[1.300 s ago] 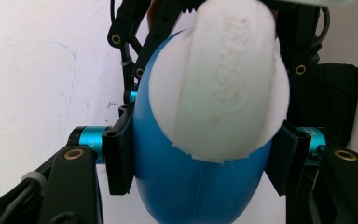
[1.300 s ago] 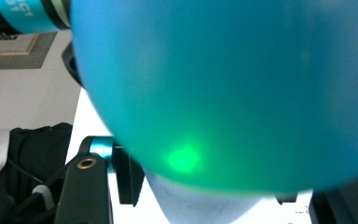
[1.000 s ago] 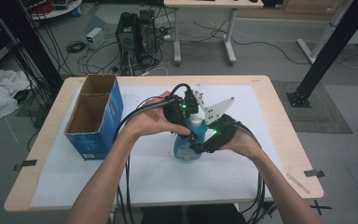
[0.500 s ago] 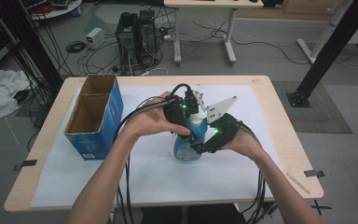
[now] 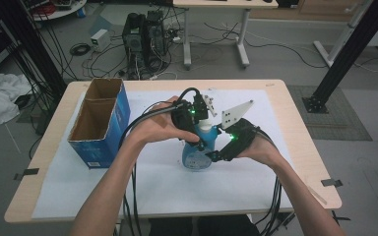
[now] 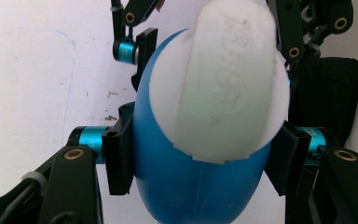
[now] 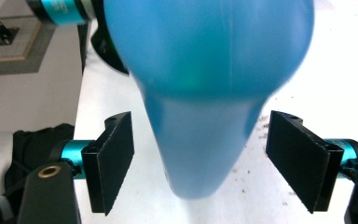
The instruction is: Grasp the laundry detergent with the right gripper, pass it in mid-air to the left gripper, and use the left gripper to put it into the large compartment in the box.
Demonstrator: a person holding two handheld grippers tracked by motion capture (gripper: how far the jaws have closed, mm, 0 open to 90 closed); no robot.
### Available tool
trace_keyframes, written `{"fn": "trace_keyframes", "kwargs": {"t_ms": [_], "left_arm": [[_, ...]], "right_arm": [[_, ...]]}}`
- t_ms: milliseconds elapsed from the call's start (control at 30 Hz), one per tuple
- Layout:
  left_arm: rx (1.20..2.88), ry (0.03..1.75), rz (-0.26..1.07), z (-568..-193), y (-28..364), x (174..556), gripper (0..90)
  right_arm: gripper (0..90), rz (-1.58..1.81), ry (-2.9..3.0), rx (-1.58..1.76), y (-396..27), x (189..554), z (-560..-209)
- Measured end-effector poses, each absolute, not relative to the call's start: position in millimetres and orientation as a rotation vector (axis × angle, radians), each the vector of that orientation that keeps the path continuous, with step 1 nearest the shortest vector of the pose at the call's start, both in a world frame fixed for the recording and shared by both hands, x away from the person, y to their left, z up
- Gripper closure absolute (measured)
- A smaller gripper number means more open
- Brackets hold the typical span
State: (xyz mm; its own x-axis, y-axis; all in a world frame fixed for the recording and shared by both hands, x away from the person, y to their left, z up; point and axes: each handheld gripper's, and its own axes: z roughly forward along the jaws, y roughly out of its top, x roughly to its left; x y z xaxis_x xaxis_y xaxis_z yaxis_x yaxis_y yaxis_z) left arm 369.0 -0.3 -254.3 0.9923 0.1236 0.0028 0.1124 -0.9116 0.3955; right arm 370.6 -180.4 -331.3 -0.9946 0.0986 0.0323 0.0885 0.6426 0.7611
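A blue bottle with a white top stands at the middle of the table. My left gripper comes down from above and is shut on the bottle's blue shoulder, its pads pressed on both sides. My right gripper reaches in low from the right. Its jaws have just been opening. They stand on either side of the bottle's lower body, and both pads are clear of it.
An open blue cardboard box stands at the table's left. White paper covers the wooden table. Cables trail from both grippers over the near edge. Computers, cables and desk legs are on the floor beyond the far edge.
The right gripper's jaws have spread apart around the bottle's lower body. Both hands and the bottle have kept their places.
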Motion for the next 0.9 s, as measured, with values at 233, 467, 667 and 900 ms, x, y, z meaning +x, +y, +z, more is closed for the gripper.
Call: {"fn": "trace_keyframes", "kwargs": {"t_ms": [233, 467, 667, 900], "left_arm": [[2.737, 0.156, 0.051, -251, 2, 370, 37.2], [2.739, 0.181, 0.065, -246, 7, 369, 37.3], [2.770, 0.226, 0.084, -235, 14, 369, 37.2], [2.804, 0.314, 0.105, -213, 27, 374, 37.2]], "right_arm": [[21.4, 1.248, 2.840, 0.183, -189, 371, -327], [12.6, 1.126, 2.861, 0.279, -200, 368, -324], [12.6, 1.003, 2.872, 0.348, -215, 366, -321], [12.6, 0.789, 2.874, 0.385, -238, 368, -327]]}}
